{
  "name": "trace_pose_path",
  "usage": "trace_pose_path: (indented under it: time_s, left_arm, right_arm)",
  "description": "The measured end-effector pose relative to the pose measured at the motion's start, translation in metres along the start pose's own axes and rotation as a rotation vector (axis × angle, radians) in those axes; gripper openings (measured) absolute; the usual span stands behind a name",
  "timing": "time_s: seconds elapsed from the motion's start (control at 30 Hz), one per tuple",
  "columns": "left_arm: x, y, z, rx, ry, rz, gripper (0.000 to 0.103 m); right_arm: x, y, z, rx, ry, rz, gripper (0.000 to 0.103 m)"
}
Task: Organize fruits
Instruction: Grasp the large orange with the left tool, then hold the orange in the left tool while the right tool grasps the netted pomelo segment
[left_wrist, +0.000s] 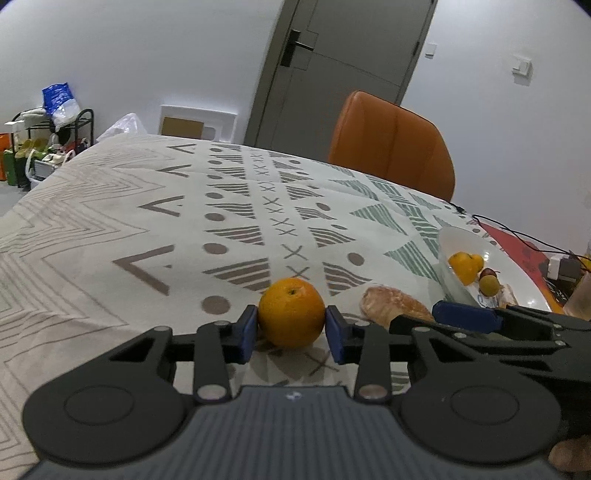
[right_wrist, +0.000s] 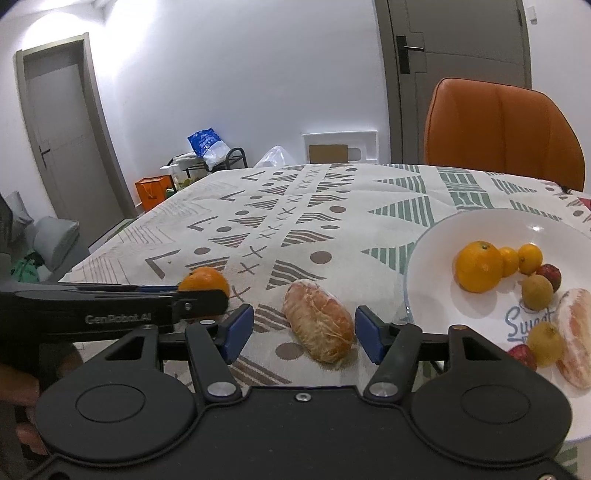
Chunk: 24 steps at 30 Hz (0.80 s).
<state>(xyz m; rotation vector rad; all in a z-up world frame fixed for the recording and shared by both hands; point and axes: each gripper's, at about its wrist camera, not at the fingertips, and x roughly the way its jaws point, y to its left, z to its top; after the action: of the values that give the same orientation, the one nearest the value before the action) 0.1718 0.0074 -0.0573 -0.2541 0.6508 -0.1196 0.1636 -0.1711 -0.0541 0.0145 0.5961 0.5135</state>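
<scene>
Two grippers work over a table covered by a patterned cloth (left_wrist: 110, 229). The left gripper (left_wrist: 291, 328) has its blue pads set against both sides of an orange (left_wrist: 291, 313) that sits on the cloth, so it is clenched on that fruit. The right gripper (right_wrist: 304, 330) stands released, its jaws apart on either side of a peeled citrus segment (right_wrist: 319, 330) lying on the cloth, with a gap showing between each pad and the fruit. Just to the right of that segment sits a white plate (right_wrist: 436, 236), which carries a larger orange (right_wrist: 479, 266), two small orange fruits, yellowish and reddish small fruits, and another peeled segment (right_wrist: 574, 336). An orange chair (right_wrist: 498, 129) stands at the far edge of the table.
</scene>
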Motion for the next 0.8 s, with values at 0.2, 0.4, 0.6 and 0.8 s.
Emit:
trace_pose_path:
  time_s: [0.2,0.4,0.6,0.8]
  left_arm:
    - [-0.007,0.01,0.0,-0.015,-0.005,0.021,0.038]
    - [-0.011,0.019,-0.001,-0.034,-0.011,0.04,0.038]
    - [-0.017,0.023,-0.001,-0.04,-0.02,0.044,0.038]
    - [-0.02,0.026,-0.001,-0.046,-0.025,0.048,0.038]
  right_arm:
    - [0.007,0.007,0.003,-0.043,0.008,-0.028,0.06]
    - [0.013,0.012,0.003,-0.102,0.025,-0.072,0.053]
    - [0.007,0.014,0.004,-0.075,0.052,-0.038,0.037]
    - [0.007,0.018,0.002,-0.081,0.059,-0.039,0.039]
